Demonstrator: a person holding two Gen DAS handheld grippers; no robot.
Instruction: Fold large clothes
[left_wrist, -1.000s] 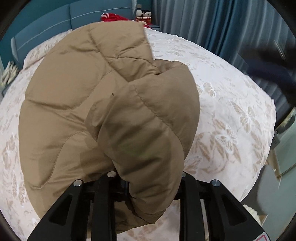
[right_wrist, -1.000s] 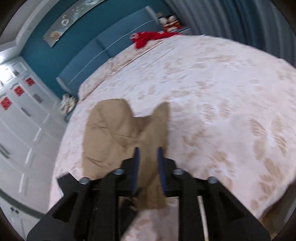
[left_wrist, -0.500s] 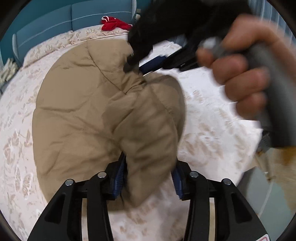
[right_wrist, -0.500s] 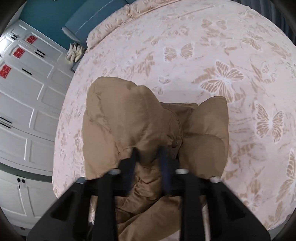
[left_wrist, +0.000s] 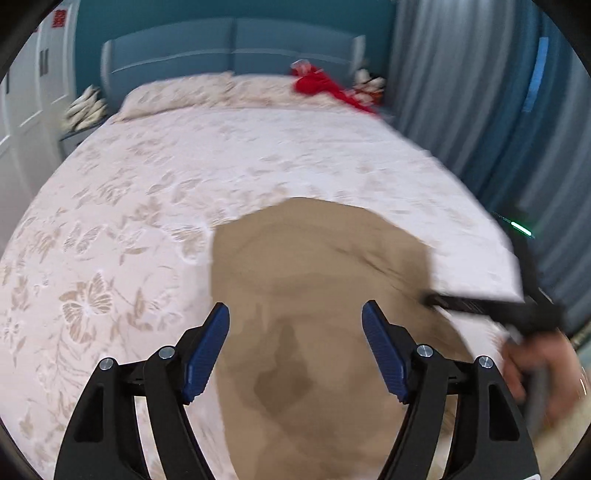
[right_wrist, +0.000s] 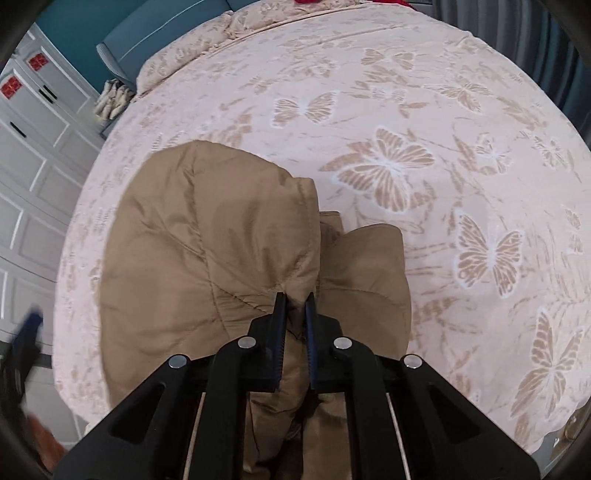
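My right gripper (right_wrist: 294, 301) pinches the near fold of the tan jacket (right_wrist: 207, 236) to drag it; my left gripper (left_wrist: 295, 325), jaws just widened, holds nothing

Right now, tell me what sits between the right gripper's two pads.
A pinched fold of the tan padded jacket sits between the right gripper pads; its jaws have just been closing on it. The right wrist view shows this.

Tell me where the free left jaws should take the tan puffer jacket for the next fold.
Probably the loose far-left edge of the tan puffer jacket, coming from above on the wardrobe side. That quilted panel lies open on the bed, while the right gripper already pinches the middle ridge. The left gripper hangs open above it.
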